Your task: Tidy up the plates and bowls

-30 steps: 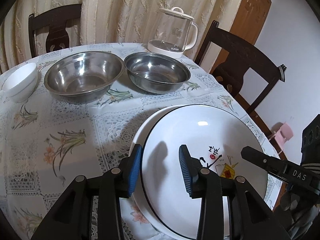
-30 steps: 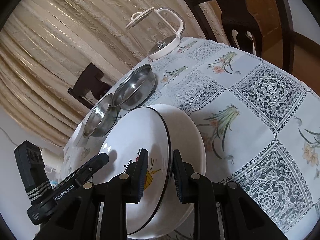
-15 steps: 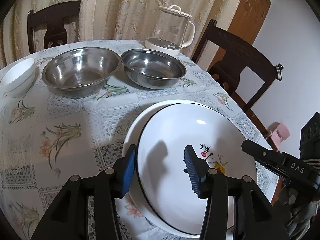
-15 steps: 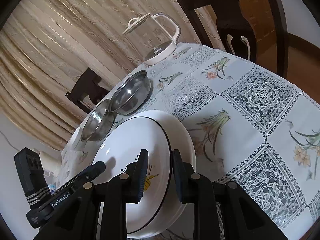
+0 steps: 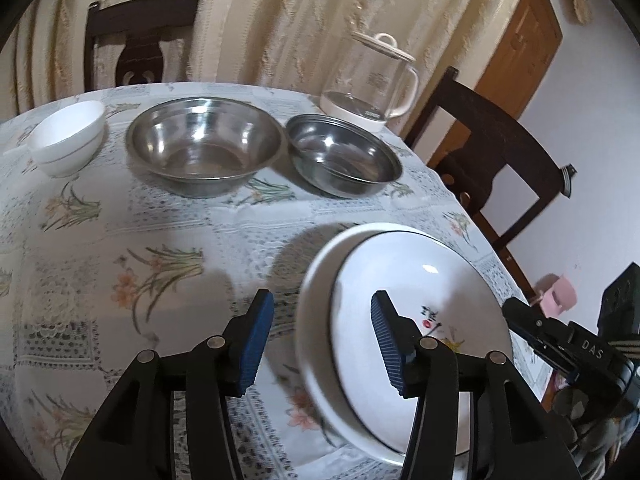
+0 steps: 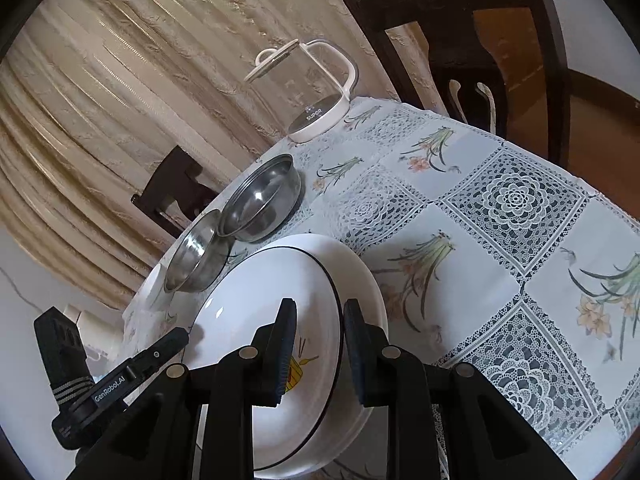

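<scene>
Now the white round plate with a thin black rim line and a small painted picture (image 5: 420,304) lies inside a plain white larger plate (image 5: 316,292), at the 5 o'clock part of the counter (image 5: 120,220) in the left wrist view. The smaller one sits on the bigger one, probably to make one stack.

The left gripper (image 5: 322,334) has its blue ribbed fingers (image 5: 256,336) wide apart; they stand on both sides of the plates' rim at its 9 o'clock edge and do not seem to touch it.

The right gripper (image 6: 316,350) has its black fingers (image 6: 286,344) close together around the black-lined rim, one inside and one outside. I cannot tell if they really press it.

At 12 o'clock stand two steel bowls, a wide steel bowl (image 5: 204,144) and a smaller steel bowl (image 5: 344,156), with a white ceramic bowl (image 5: 68,136) at 10 o'clock; they are not yet nested. A glass kettle with white base (image 5: 368,84) is behind them.
</scene>
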{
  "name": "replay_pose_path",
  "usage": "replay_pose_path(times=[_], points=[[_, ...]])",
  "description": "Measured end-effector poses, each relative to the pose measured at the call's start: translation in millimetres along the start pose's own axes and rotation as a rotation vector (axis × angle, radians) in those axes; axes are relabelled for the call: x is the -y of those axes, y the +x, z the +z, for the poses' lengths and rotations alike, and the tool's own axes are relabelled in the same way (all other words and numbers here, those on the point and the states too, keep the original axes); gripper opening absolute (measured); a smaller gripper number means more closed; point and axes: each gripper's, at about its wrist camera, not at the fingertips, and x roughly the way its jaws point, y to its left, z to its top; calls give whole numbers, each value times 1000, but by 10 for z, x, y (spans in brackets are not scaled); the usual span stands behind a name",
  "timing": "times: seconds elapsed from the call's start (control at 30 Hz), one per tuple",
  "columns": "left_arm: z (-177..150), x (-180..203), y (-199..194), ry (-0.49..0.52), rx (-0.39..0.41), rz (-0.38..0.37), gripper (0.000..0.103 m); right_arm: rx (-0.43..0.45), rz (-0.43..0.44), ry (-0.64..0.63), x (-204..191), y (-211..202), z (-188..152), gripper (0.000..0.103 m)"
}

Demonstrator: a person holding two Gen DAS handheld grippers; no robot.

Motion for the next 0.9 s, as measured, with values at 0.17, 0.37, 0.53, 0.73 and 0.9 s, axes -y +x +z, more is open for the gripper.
replay_pose_path(times=[0.17, 0.37, 0.53, 0.73, 0.9], points=[[-15, -64, -5, -10, -1, 15, 52, 1, -5, 1, -6, -5, 6, 26], [-34, -27, 1, 19, -3, 33, 52, -5, -9, 1, -12, 6, 6, 26], [-48, 4, -12, 51, 9, 61, 52, -7, -17, 5, -11, 21, 6, 30], [-56, 3, -13, 66, 13, 73, 54, 7, -32, 11, 10, -10, 33, 34], [-59, 10, -33, 83, 27, 84, 55, 15, -43, -2, -24, -29, 70, 34]])
